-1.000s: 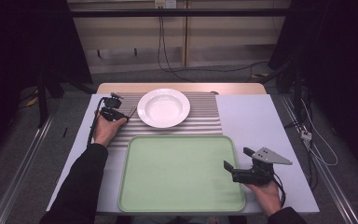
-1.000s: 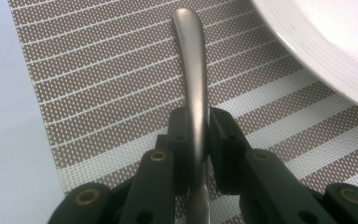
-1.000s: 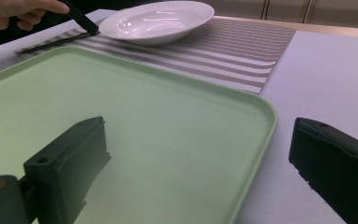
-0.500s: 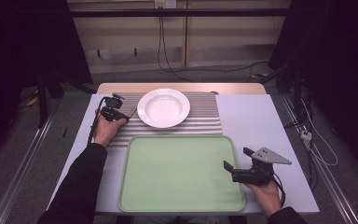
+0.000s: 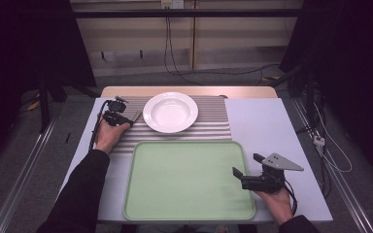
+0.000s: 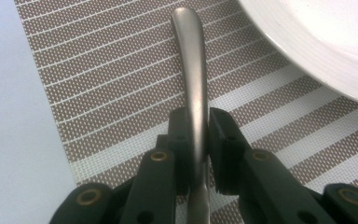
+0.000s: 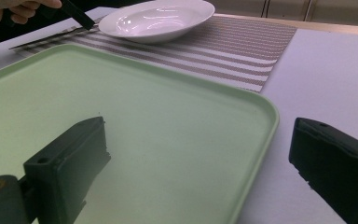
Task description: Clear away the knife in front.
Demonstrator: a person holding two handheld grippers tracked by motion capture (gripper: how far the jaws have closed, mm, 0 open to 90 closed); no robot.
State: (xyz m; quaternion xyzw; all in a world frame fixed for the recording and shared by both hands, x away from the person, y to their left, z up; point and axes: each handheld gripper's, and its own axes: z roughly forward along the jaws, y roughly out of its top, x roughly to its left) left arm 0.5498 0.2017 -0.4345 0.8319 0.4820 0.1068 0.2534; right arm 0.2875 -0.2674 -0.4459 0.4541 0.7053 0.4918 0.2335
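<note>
My left gripper (image 5: 126,119) (image 6: 198,116) is shut on the handle of a metal utensil (image 6: 189,56), held low over the striped placemat (image 5: 209,128) just left of the white plate (image 5: 170,111). The handle's rounded end points away from the jaws; the utensil's other end is hidden in this view. In the right gripper view, that utensil (image 7: 42,39) stretches along the mat's near edge under the left hand. My right gripper (image 5: 246,164) (image 7: 198,140) stands open over the right edge of the empty green tray (image 5: 189,179), with nothing between its jaws.
The plate (image 7: 156,18) is empty and sits on the placemat (image 7: 242,51) behind the tray (image 7: 121,116). Bare pale tabletop (image 5: 262,126) lies to the right of the mat and tray. Cables run over the floor beyond the table.
</note>
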